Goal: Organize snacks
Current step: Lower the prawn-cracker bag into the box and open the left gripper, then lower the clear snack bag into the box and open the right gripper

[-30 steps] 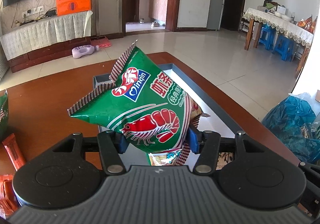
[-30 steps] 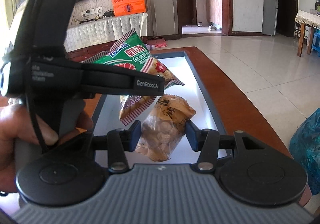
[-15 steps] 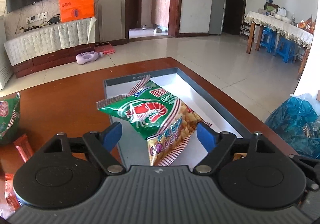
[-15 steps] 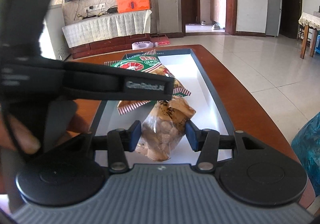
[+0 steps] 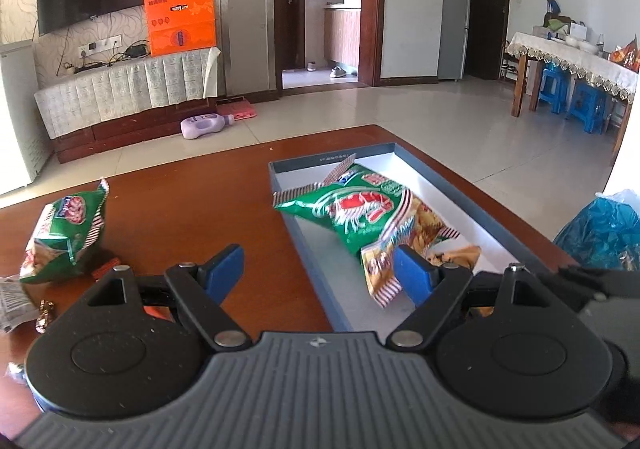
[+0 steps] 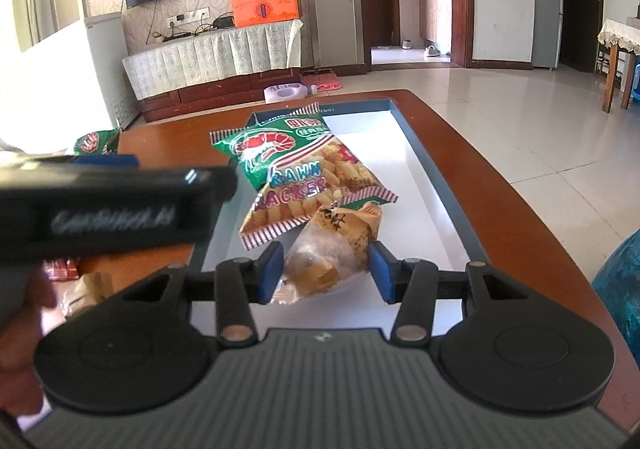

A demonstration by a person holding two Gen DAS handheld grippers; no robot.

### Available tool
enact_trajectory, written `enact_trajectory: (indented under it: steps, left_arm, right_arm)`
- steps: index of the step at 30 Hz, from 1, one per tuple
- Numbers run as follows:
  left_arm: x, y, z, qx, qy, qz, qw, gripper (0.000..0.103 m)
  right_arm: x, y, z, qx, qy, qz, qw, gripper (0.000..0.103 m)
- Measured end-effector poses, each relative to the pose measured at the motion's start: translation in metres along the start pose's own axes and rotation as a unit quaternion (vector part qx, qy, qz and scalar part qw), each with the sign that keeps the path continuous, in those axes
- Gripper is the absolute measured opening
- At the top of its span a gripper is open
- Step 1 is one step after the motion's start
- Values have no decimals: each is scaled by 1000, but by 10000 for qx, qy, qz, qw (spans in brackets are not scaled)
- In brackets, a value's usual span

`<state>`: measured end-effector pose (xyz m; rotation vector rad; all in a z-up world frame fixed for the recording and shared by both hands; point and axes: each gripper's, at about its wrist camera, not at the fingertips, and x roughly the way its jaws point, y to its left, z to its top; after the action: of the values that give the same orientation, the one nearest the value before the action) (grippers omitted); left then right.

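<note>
Living room, brown wooden surface (image 5: 208, 193) with a grey tray (image 5: 460, 189). Left gripper (image 5: 320, 273) released and empty; its prawn cracker bag (image 5: 352, 213) lies in the tray. Right gripper (image 6: 324, 269) grasps a clear snack pack (image 6: 332, 253) low over the tray. Advice: lower until supported, place beside the bag, not atop.

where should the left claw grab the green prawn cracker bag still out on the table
Take the green bag by its crimped top seam, which sticks up free. Come from above and its right: small packets crowd its near side, and the left claw is open.
</note>
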<state>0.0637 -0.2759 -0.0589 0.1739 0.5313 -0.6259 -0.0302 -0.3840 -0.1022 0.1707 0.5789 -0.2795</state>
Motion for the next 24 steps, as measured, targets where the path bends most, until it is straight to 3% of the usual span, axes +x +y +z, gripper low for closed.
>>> enact_trajectory:
  steps: [16, 24]
  left_arm:
    - [-38, 13, -22, -249, 56, 139, 9996, 85]
    - [-57, 14, -28, -384, 19, 307, 9988, 85]
  right_arm:
    - [6, -13, 2, 140, -57, -32, 9999, 43]
    - [-3, 0, -3, -85, -110, 10, 9999, 51]
